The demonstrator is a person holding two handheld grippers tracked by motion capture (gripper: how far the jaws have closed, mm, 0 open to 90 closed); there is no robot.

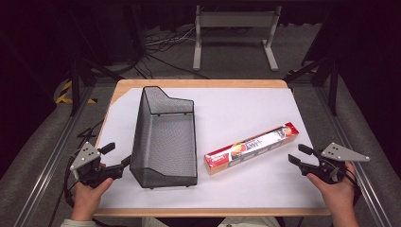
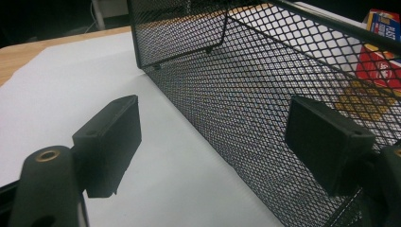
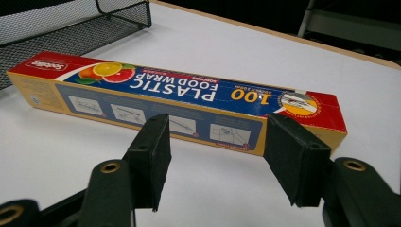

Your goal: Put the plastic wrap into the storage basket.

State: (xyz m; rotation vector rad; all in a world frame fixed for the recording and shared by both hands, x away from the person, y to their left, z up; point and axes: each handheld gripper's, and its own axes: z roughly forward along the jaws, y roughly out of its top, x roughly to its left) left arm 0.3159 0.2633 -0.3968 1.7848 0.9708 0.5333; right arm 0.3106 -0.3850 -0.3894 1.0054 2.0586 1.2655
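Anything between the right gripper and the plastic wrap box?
Nothing. In the right gripper view, only bare white table cover lies between the open right gripper and the plastic wrap box; the high view shows the same gap.

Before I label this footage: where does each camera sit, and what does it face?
High view: above the table's near edge, facing forward and down; both hands show, left gripper, right gripper.
Left gripper view: along its jaws at the black wire-mesh basket.
Right gripper view: along its jaws at the long red-and-blue plastic food wrap box.
All three show basket and box.
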